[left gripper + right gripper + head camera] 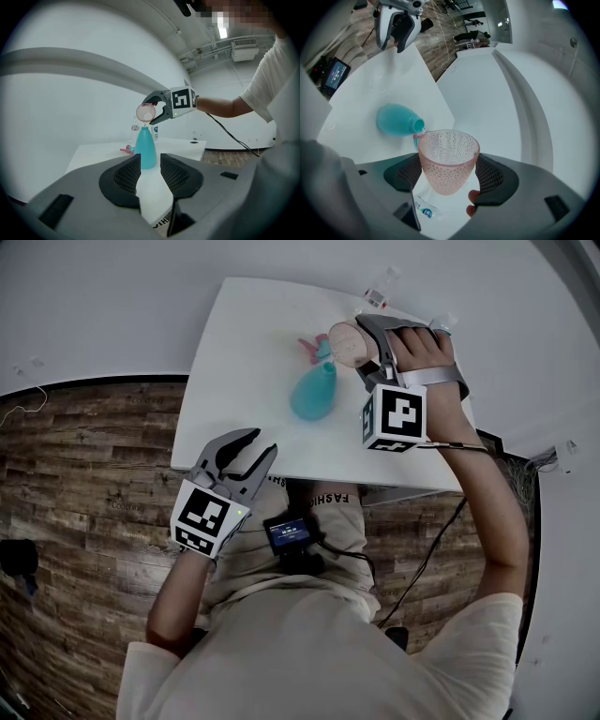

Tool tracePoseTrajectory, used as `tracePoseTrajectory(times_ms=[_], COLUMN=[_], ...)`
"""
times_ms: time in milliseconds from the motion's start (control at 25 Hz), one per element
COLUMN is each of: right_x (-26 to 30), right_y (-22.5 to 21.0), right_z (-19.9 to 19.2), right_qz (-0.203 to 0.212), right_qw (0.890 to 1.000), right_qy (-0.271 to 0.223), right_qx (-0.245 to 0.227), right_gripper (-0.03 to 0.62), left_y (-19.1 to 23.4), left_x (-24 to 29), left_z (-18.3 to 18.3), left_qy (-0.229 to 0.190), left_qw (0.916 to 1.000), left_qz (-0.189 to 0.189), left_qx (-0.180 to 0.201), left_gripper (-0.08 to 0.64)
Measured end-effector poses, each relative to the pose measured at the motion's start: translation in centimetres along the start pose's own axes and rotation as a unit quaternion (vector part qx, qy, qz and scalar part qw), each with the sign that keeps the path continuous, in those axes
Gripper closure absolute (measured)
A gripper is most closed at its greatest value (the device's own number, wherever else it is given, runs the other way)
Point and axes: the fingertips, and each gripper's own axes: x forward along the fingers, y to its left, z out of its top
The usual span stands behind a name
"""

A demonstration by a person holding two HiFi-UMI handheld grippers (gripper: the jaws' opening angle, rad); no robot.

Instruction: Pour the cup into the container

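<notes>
A pink dimpled cup [447,161] is tipped on its side in my right gripper [449,176], which is shut on it. The cup's rim sits just above the open mouth of a teal bottle [396,120] standing on the white table [244,352]. In the head view the cup [349,343] hangs at the bottle's [312,395] far right. My left gripper [246,457] is open and holds nothing, at the table's near edge. From the left gripper view, the bottle [146,147] stands straight ahead with the cup [145,112] over it.
A pink spray cap [310,346] lies beside the bottle. Small clear water bottles [380,287] stand at the table's far edge, and one [423,208] lies below the cup. Wooden floor [84,465] borders the table on the left. A small screen [289,532] hangs at the person's chest.
</notes>
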Motion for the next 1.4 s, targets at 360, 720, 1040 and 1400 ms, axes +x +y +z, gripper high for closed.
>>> tracePoseTrajectory(times_ms=[360, 720, 1040, 1400], right_x=[-0.2, -0.4, -0.6, -0.7], right_y=[-0.1, -0.2, 0.2, 0.5], right_z=[0.3, 1.0, 1.9, 2.1], right_qz=[-0.012, -0.048, -0.061, -0.096], right_qw=[1.000, 0.998, 0.995, 0.987], right_qy=[-0.003, -0.006, -0.010, -0.009], right_qx=[-0.013, -0.047, -0.080, -0.129], right_gripper=[0.230, 0.229, 0.230, 0.229], left_y=[-0.1, -0.3, -0.2, -0.4], left_x=[0.1, 0.1, -0.1, -0.1], left_z=[0.0, 0.1, -0.2, -0.3], left_qy=[0.001, -0.001, 0.000, 0.001], left_qw=[1.0000, 1.0000, 1.0000, 1.0000], left_qz=[-0.001, -0.001, 0.000, -0.001], left_qx=[-0.001, -0.003, -0.006, -0.008], left_gripper=[0.419, 0.420, 0.420, 0.419])
